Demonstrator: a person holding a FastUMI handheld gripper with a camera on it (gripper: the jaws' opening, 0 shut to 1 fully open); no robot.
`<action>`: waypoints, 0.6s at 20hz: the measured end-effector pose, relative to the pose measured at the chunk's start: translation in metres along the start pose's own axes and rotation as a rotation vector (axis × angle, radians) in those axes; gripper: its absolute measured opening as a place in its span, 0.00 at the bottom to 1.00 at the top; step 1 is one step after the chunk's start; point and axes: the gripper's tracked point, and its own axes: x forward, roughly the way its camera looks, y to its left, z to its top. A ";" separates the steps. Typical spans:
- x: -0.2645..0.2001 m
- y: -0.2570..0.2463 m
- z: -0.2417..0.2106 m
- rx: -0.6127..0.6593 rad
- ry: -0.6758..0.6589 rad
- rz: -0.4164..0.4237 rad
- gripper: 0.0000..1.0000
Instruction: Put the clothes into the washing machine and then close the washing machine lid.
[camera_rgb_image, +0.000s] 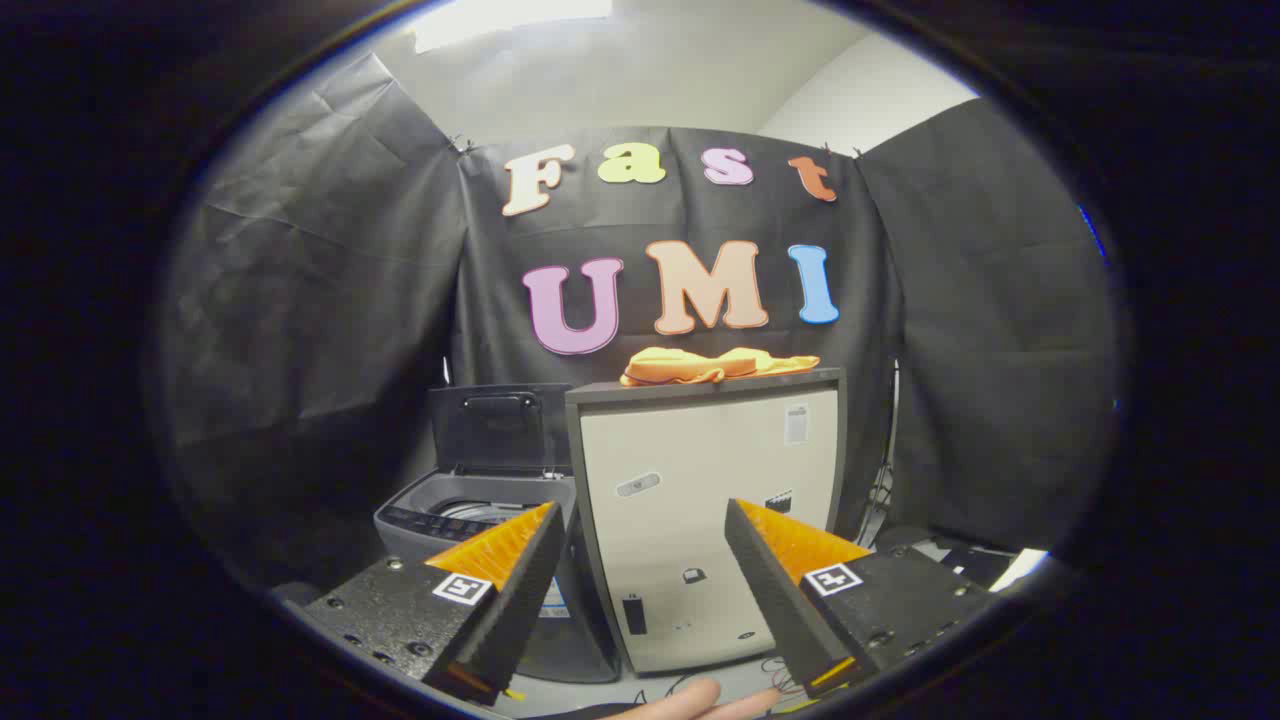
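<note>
Hand-held gripper (640, 520) | fingers spread wide, holding nothing | cabinet (700, 520) beyond, untouched

The gripper (640, 530) is hanging wide open with nothing between its fingers. Beyond them an orange cloth (715, 365) is lying bunched on top of a beige cabinet (700, 500), and the washing machine (470, 515) is sitting just beside it, lid (497, 427) standing up.
</note>
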 end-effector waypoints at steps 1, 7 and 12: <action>0.000 0.002 -0.001 0.003 0.000 0.002 0.98; 0.000 0.011 -0.003 -0.007 0.012 0.013 0.98; 0.000 0.013 -0.001 -0.019 0.004 0.008 0.98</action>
